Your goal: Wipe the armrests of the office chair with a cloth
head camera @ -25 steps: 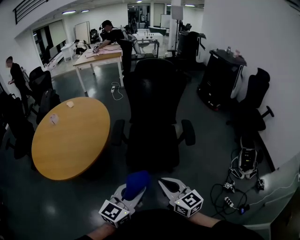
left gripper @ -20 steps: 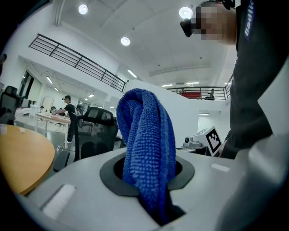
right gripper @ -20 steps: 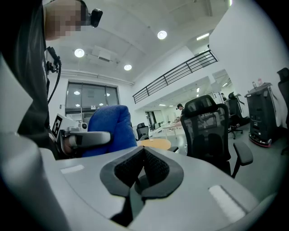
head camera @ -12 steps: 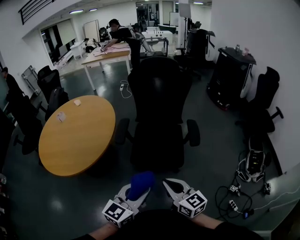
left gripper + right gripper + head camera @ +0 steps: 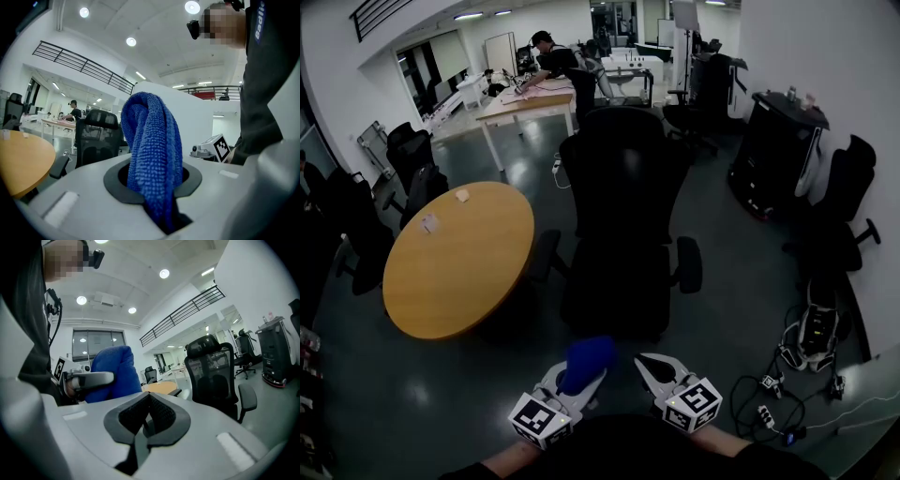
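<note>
A black office chair (image 5: 619, 225) stands ahead of me, its back towards the far room, with a left armrest (image 5: 546, 255) and a right armrest (image 5: 688, 263). Low in the head view, my left gripper (image 5: 577, 377) is shut on a blue cloth (image 5: 587, 361), which bulges up between its jaws (image 5: 154, 159). My right gripper (image 5: 652, 367) sits beside it, shut with nothing held; its jaws meet (image 5: 149, 414). Both grippers are well short of the chair. In the right gripper view the chair (image 5: 213, 376) shows at right and the cloth (image 5: 115, 373) at left.
A round wooden table (image 5: 455, 258) stands left of the chair. More black chairs (image 5: 839, 211) line the right wall and the left side (image 5: 412, 164). Cables and a power strip (image 5: 769, 412) lie on the floor at right. A person (image 5: 558, 66) leans over a far table.
The view has shifted slightly forward and right; the chair and table appear a little lower in frame. Both grippers keep their places with the cloth still held.
</note>
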`<state>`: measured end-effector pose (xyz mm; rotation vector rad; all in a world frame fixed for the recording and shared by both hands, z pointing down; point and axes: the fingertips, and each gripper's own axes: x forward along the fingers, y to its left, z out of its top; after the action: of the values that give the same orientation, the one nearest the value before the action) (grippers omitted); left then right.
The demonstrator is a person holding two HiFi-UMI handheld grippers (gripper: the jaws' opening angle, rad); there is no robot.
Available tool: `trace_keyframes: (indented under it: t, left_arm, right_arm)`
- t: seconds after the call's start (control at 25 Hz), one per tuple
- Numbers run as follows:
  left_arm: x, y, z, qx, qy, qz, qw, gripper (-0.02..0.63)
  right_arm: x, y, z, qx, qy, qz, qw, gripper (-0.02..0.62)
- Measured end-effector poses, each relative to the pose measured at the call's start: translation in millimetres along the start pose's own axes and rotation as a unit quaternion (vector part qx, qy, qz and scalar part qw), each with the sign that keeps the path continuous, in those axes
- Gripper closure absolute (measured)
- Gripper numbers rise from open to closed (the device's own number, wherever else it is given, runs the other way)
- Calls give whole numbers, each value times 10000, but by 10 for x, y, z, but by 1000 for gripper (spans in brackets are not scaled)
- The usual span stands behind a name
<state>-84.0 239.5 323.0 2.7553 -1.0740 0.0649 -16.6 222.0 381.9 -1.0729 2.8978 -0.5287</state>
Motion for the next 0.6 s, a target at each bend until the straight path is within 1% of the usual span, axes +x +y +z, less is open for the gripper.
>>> trace_keyframes:
  t: [0.16,0.32,0.44,0.6]
  left_arm:
    - [145,-17,-87,-33,89,82,9999,495]
    - [266,-30,-41,25,210,153,9997,495]
    - [317,22,-103,-32,257,210,9994,495]
    - [370,149,-65,-115,93,158,9998,495]
  right_arm:
    - [-63,-165,-12,73,15,17,10000,591]
    - [-94,-288,-52,200,35,26,9998,591]
    - [-56,-364,-86,261,59,48,9996,591]
    - [100,-437,-108,287,156,75,9994,591]
